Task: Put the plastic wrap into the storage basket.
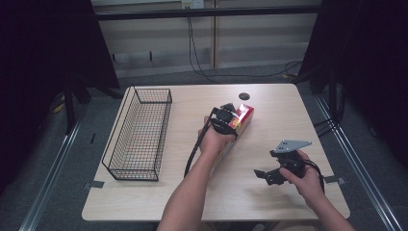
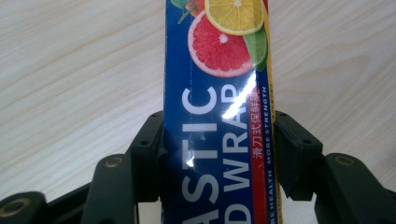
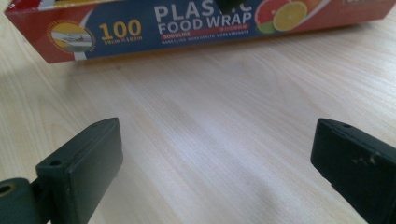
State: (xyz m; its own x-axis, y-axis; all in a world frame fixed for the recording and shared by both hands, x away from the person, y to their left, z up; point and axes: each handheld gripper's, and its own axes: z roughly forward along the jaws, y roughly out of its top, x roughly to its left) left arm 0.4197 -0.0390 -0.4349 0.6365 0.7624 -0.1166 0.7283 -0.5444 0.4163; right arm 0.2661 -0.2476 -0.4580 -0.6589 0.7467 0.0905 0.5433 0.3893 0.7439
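Note:
A long box of plastic food wrap, blue and red with citrus pictures, lies on the wooden table near its middle. My left gripper comes down on the box from above; in the left gripper view both black pads press the long sides of the box, so it is shut on it. My right gripper rests low at the front right, held in a hand, jaws wide apart over bare wood. The right gripper view shows the box lying crosswise beyond the jaws.
A black wire basket stands on the left half of the table. A dark round hole sits near the far edge. Black curtains and stand legs flank the table, and cables run along the floor behind it.

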